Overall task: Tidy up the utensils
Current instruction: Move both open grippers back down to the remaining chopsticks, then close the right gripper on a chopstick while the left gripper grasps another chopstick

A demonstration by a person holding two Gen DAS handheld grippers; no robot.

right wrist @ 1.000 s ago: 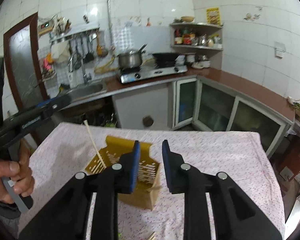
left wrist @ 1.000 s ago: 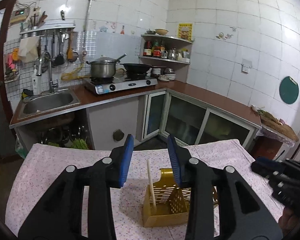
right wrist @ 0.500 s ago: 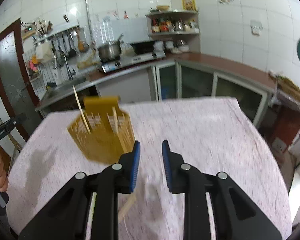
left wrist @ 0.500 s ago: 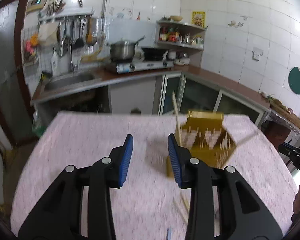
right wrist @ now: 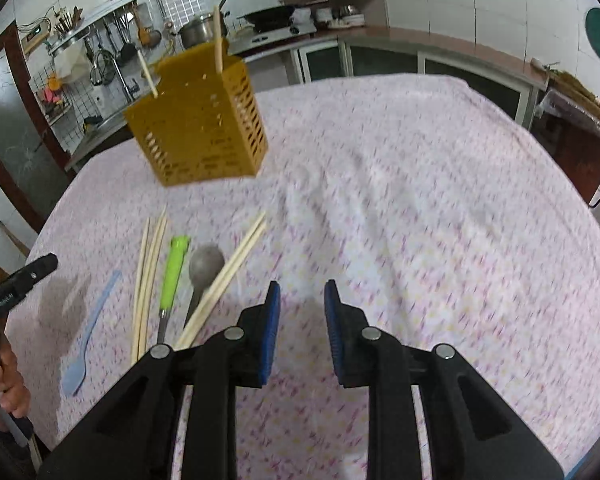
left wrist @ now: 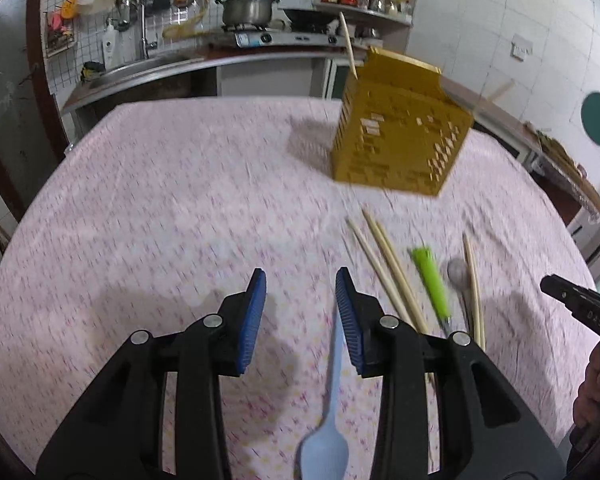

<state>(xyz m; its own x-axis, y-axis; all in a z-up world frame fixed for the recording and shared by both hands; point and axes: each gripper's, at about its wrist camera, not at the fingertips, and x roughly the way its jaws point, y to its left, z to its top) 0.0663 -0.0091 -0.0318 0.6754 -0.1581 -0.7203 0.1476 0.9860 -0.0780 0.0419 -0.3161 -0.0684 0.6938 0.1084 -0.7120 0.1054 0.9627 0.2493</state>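
Kitchen tiles, a stove with a steel pot and a sink fill the upper part of both views. Below them, a pink flowered cloth covers the bench and takes up the middle of each frame.

At the bottom centre of the left wrist view, the left hand-held gripper hangs over the cloth with its blue pads spread and nothing between them. At the bottom centre of the right wrist view, the right hand-held gripper is likewise spread and empty.

A yellow slotted utensil holder stands on the cloth in the upper right of the left view and the upper left of the right view, with two chopsticks poking out of its top.

Loose chopsticks lie on the cloth nearer the cameras, beside a green-handled utensil and a metal spoon. A pale blue plastic spoon lies just below the left gripper's pads, bowl toward the bottom edge.
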